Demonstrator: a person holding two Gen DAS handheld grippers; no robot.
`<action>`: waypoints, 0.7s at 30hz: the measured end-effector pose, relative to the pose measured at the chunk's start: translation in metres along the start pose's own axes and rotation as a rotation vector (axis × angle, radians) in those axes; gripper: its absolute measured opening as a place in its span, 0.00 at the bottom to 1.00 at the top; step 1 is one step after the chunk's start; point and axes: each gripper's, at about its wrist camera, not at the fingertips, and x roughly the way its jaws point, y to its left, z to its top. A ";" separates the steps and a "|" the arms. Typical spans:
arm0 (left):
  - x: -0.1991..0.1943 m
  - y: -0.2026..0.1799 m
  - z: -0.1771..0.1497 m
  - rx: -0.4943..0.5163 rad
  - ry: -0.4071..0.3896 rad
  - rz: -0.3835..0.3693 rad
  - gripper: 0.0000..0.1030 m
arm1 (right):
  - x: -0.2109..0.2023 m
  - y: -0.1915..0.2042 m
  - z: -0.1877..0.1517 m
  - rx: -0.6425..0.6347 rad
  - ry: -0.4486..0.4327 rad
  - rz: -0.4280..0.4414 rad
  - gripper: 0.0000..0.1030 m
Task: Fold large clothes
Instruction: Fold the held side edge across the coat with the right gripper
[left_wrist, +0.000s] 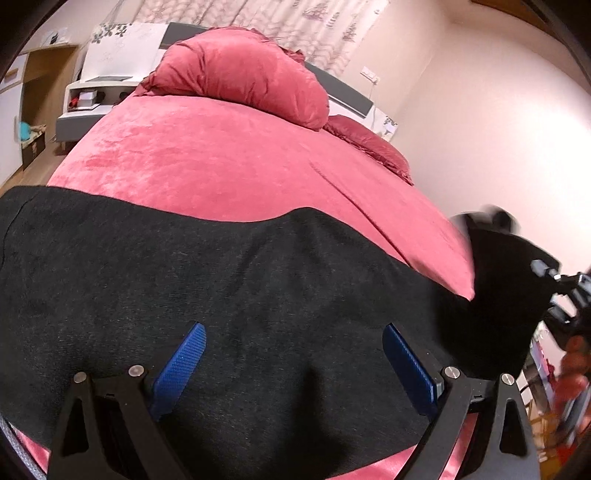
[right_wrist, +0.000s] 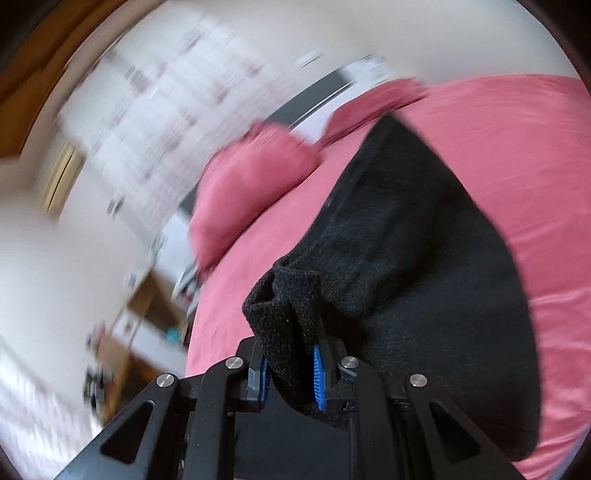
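Observation:
A large black garment (left_wrist: 229, 280) lies spread on a bed with a pink cover (left_wrist: 207, 155). My left gripper (left_wrist: 293, 363) is open, its blue pads wide apart just above the black cloth, holding nothing. My right gripper (right_wrist: 290, 373) is shut on a bunched edge of the black garment (right_wrist: 406, 258) and holds it lifted above the pink cover (right_wrist: 517, 155). In the left wrist view the right gripper (left_wrist: 554, 291) shows blurred at the right edge, with black cloth hanging from it.
A pink pillow (left_wrist: 240, 74) and a second pillow (left_wrist: 373, 147) lie at the head of the bed by the grey headboard (left_wrist: 343, 86). A white bedside table (left_wrist: 88, 99) stands at the left. Wooden furniture (right_wrist: 147, 314) stands beside the bed.

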 end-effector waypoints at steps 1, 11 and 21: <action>0.000 -0.002 0.000 0.007 0.001 -0.005 0.94 | 0.013 0.007 -0.012 -0.015 0.042 0.030 0.17; 0.004 -0.025 -0.004 0.067 0.049 -0.052 0.90 | 0.093 -0.006 -0.135 -0.083 0.335 0.049 0.18; 0.058 -0.083 -0.002 -0.018 0.319 -0.169 0.90 | 0.071 0.011 -0.137 -0.174 0.329 0.043 0.34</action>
